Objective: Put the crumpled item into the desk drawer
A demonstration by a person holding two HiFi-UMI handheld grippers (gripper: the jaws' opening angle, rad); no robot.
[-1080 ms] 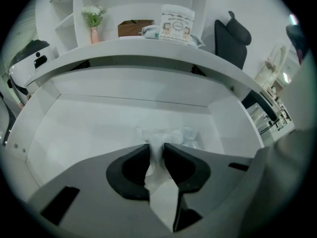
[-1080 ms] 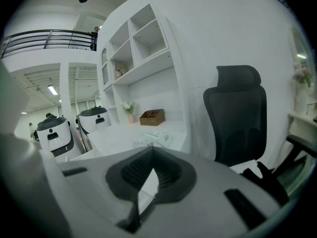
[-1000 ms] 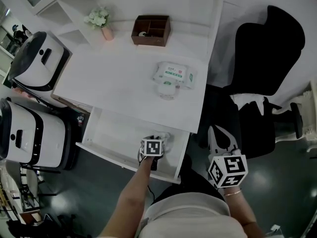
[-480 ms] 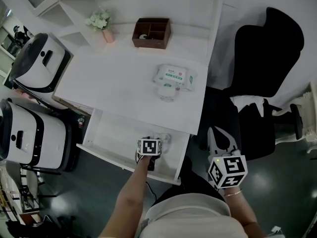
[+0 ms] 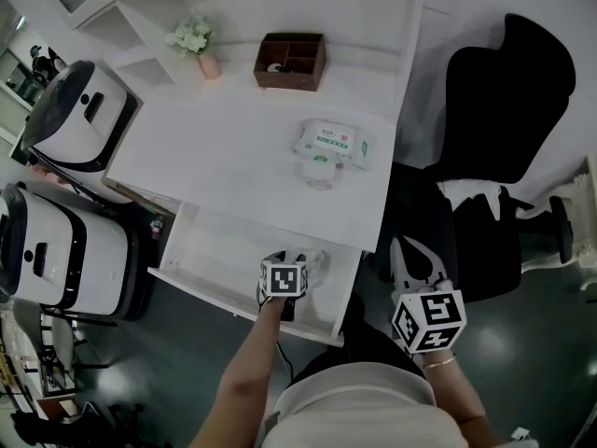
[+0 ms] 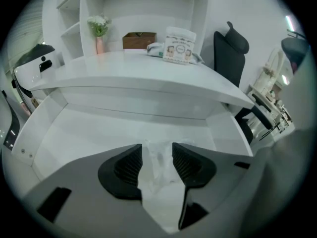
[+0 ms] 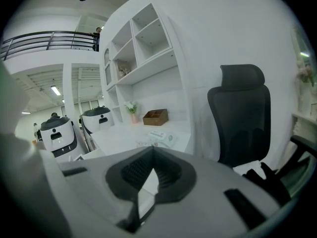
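The crumpled item (image 6: 157,165), a white wad, lies on the floor of the pulled-out desk drawer (image 5: 210,245) near its right end. My left gripper (image 5: 294,263) reaches into the drawer over it. Its jaws stand wide on either side of the wad (image 5: 314,261) and are closing slightly, and the pads do not press on it. In the left gripper view the left gripper (image 6: 157,157) frames the wad against the drawer floor (image 6: 94,133). My right gripper (image 5: 416,256) hangs beside the desk, right of the drawer, shut with nothing in it (image 7: 152,171).
On the desk top lie a pack of wipes (image 5: 333,144), a brown organiser box (image 5: 290,61) and a small flower vase (image 5: 198,43). A black office chair (image 5: 504,91) stands at the right. Two white robots (image 5: 65,110) stand left of the desk.
The left gripper has stayed inside the drawer over the wad, shifting only slightly. The right gripper has not moved.
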